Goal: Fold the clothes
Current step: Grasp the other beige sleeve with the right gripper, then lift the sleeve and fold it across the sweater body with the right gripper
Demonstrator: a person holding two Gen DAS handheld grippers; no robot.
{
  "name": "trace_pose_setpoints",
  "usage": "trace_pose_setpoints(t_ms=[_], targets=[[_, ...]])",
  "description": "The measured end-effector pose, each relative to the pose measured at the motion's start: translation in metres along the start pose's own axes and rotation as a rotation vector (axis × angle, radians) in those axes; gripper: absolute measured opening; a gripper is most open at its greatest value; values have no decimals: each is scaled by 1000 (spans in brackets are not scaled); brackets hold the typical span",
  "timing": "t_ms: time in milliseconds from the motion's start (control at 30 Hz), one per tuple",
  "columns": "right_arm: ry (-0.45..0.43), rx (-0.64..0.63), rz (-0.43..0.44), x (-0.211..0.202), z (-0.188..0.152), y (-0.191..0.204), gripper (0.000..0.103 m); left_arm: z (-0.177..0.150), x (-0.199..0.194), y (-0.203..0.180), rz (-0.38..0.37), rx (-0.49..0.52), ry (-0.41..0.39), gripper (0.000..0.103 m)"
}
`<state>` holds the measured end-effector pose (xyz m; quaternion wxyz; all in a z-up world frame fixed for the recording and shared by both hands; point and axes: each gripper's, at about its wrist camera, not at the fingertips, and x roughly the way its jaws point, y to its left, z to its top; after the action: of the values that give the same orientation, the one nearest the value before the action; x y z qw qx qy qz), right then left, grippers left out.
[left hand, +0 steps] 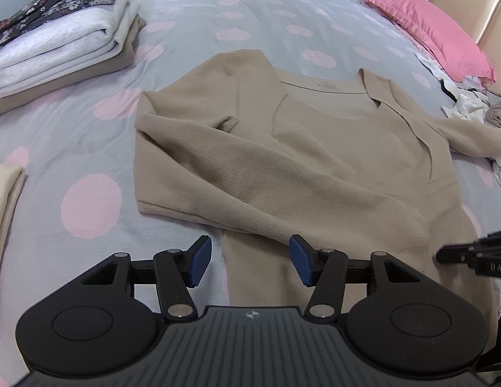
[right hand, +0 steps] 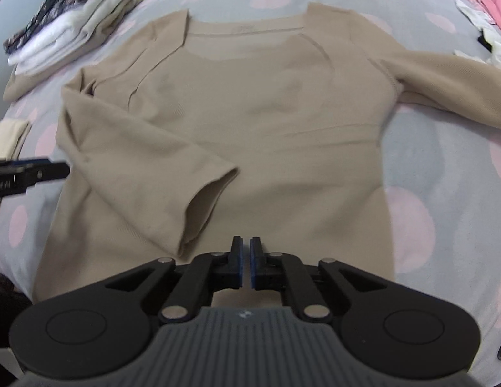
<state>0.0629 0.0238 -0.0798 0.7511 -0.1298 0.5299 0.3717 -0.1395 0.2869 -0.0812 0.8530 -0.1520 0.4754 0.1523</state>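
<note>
Beige top [right hand: 250, 113] lies flat — one sleeve [right hand: 147, 174] folded across.

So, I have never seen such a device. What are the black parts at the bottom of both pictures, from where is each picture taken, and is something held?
They are two hand-held grippers; a person carries one in each hand. Each picture comes from a camera on one gripper, looking forward along its jaws. The left gripper has its jaws open, empty, over the hem of a beige long-sleeved top. The right gripper has its jaws almost closed, and no cloth shows between them. The top lies flat on a grey bedcover with pink dots, one sleeve folded across it. Beside it sits a pile of folded clothes; a pink pillow lies beyond.
</note>
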Motion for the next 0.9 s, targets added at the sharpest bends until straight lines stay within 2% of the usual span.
trace_pose_setpoints(t_ms=[67,133,300,500,667,700,733,767,900], targets=[[-37,-20,3,-2,1,-1,16,0,0,-4,-13,13,-1,52],[-76,-64,6,-4,3,2,31,1,1,-8,-18,25,1,52],[-119,-184,-21,5,4,13,33,2,4,-11,-6,38,8,52],[-161,-196,12,12,16,18,33,2,11,-5,9,26,30,52],[-178,-298,-44,28,27,31,33,2,11,0,23,25,31,52],[-179,-297,-36,30,28,30,30,2,10,1,27,25,30,52],[-185,-288,-11,29,29,27,14,2,10,3,31,24,28,52],[-196,-279,14,26,30,26,6,2,9,5,37,20,27,53],[-262,-264,52,3,39,29,2,3,7,13,62,-9,26,53]])
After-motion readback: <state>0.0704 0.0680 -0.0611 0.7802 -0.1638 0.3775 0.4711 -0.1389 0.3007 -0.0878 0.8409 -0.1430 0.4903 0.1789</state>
